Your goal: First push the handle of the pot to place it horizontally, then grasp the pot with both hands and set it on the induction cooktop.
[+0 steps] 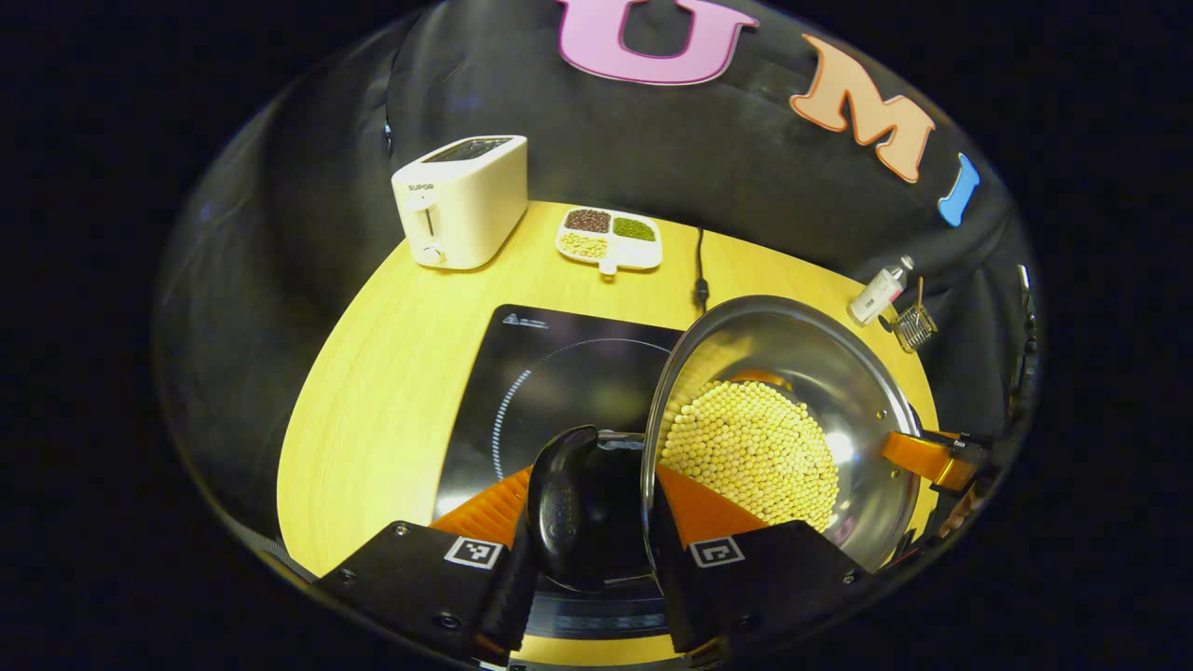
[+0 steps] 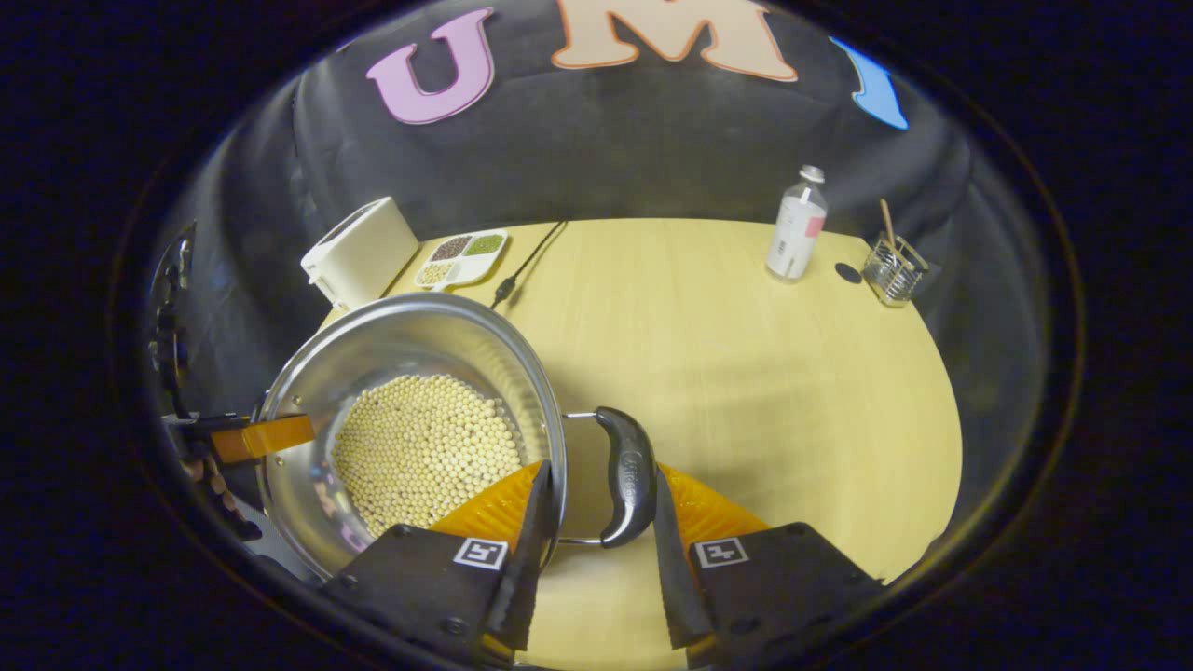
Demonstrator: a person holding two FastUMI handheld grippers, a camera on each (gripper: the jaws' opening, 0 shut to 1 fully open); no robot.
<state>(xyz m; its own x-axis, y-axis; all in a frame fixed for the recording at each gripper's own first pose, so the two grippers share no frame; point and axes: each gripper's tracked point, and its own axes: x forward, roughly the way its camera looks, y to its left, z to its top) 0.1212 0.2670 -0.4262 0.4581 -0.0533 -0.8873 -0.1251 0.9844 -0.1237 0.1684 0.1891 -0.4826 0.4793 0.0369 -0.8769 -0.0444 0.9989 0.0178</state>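
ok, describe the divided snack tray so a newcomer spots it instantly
On the yellow table, look to the far edge by the black wall. Beside the white toaster lies the white tray. It alone has compartments, filled with brown, green and pale grains.

A shiny steel pot (image 1: 792,410) holding pale beans, black side handles (image 1: 559,503) level, sits lower right, beside the black cooktop (image 1: 550,373) at centre.

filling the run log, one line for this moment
left hand-held gripper: straddling pot handle | right hand-held gripper: same | pot: partly over cooktop
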